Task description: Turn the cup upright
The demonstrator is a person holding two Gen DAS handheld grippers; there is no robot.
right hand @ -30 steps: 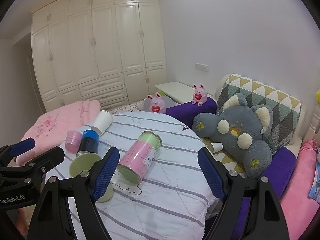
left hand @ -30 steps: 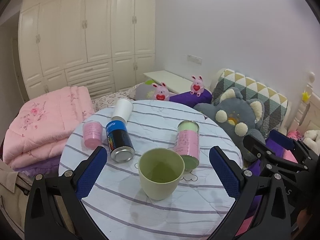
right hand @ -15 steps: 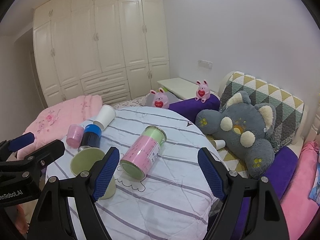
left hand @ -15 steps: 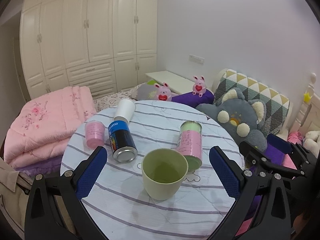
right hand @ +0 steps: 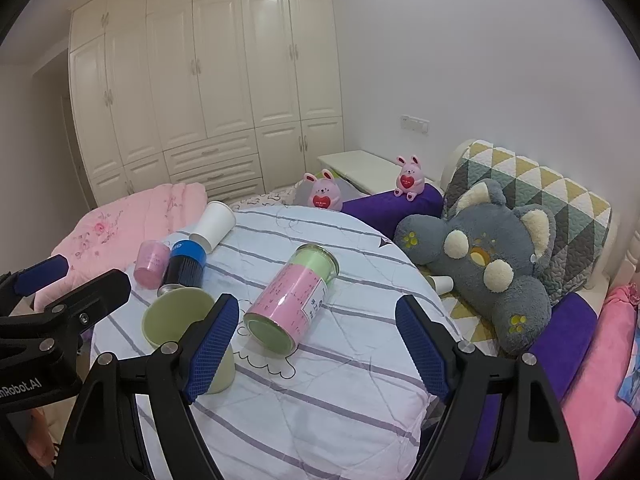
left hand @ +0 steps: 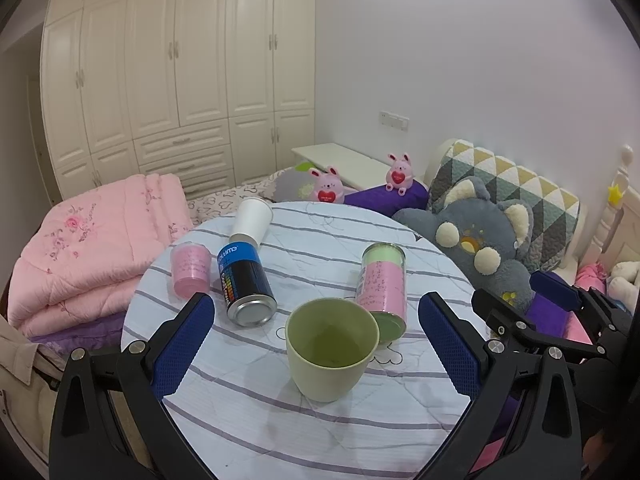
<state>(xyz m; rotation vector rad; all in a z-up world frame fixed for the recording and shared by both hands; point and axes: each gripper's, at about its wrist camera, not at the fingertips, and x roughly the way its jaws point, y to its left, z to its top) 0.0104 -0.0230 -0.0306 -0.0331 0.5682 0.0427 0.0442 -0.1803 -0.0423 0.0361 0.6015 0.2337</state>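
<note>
A pale green cup [left hand: 331, 347] stands upright, mouth up, on the round striped table [left hand: 304, 432]. It also shows in the right wrist view [right hand: 176, 320], partly behind my right gripper's left finger. My left gripper [left hand: 316, 344] is open and empty, its fingers either side of the cup and a little nearer than it. My right gripper [right hand: 318, 344] is open and empty, to the right of the cup, facing a pink-and-green can [right hand: 294, 300] lying on its side.
A black-and-blue can [left hand: 245, 286], a white paper cup [left hand: 252, 220] and a small pink cup [left hand: 190, 268] lie at the table's far left. A pink quilt [left hand: 88, 240] is at left, a grey plush toy [left hand: 476, 240] and pillows at right.
Both grippers have drawn back slightly and tilted; the table's things sit a little farther off in both views. The green cup has stayed upright. Both grippers stay open.
</note>
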